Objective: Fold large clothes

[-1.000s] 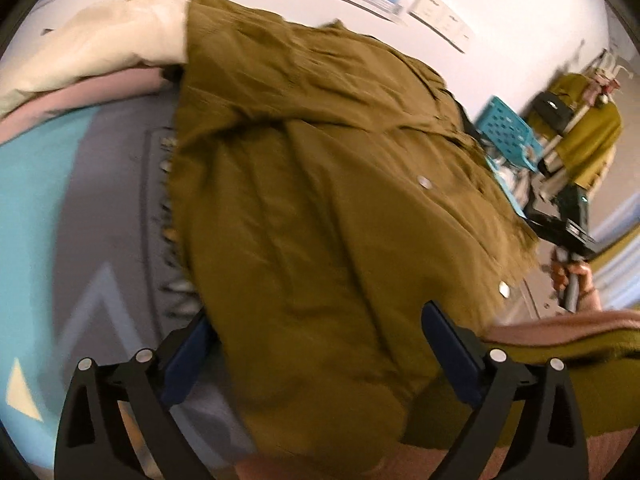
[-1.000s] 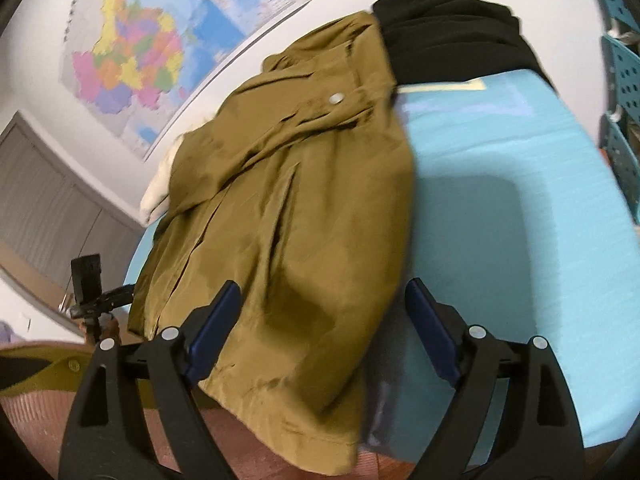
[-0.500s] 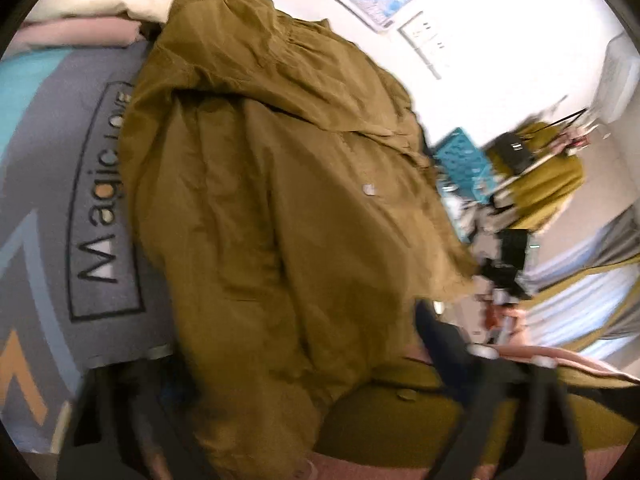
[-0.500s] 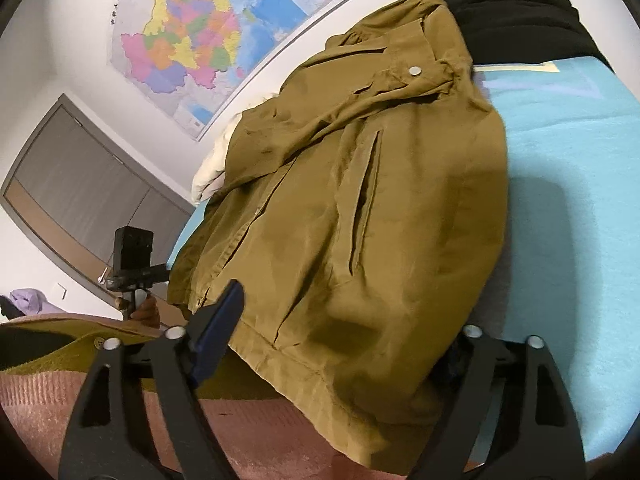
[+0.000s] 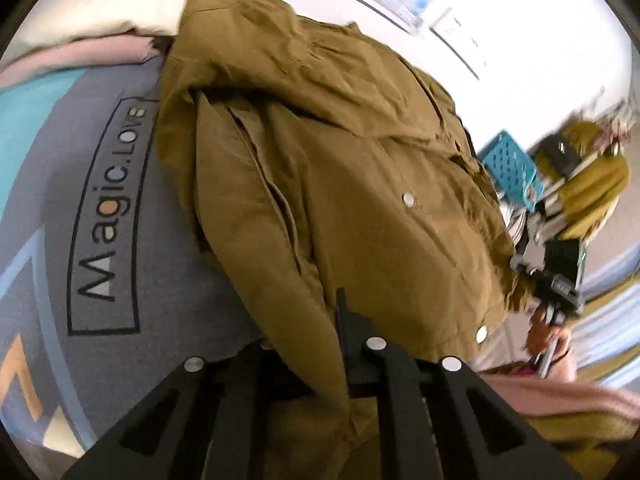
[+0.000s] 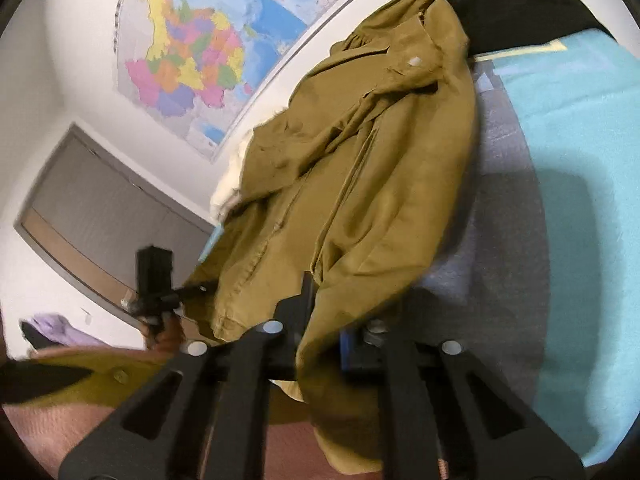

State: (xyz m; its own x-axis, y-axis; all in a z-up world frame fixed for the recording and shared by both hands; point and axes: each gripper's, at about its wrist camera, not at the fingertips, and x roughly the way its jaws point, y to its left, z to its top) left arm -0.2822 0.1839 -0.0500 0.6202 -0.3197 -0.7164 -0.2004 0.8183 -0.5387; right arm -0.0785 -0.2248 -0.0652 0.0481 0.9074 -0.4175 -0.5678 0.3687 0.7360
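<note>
An olive-brown jacket (image 5: 340, 160) with snap buttons lies spread on the bed, collar toward the wall. My left gripper (image 5: 308, 332) is shut on its near hem, and the fabric hides one finger. In the right wrist view the same jacket (image 6: 380, 180) runs away from me. The jaws of my right gripper (image 6: 326, 320) are closing, with the hem's other corner pinched between them. Each gripper also shows in the other's view, the right gripper (image 5: 560, 276) and the left gripper (image 6: 154, 284), each held in a hand at the bed's edge.
The bed cover (image 5: 100, 200) is grey with printed lettering, turquoise (image 6: 580, 160) on the far side. A cream pillow (image 5: 112, 12) and a pink blanket (image 5: 80, 60) lie near the wall. A black garment (image 6: 508, 4) sits beyond the collar. A blue basket (image 5: 512, 168) stands off the bed.
Both grippers went from wide open astride the jacket's hem to closed on it. The left view has rolled slightly, and the right gripper has edged nearer the hem.
</note>
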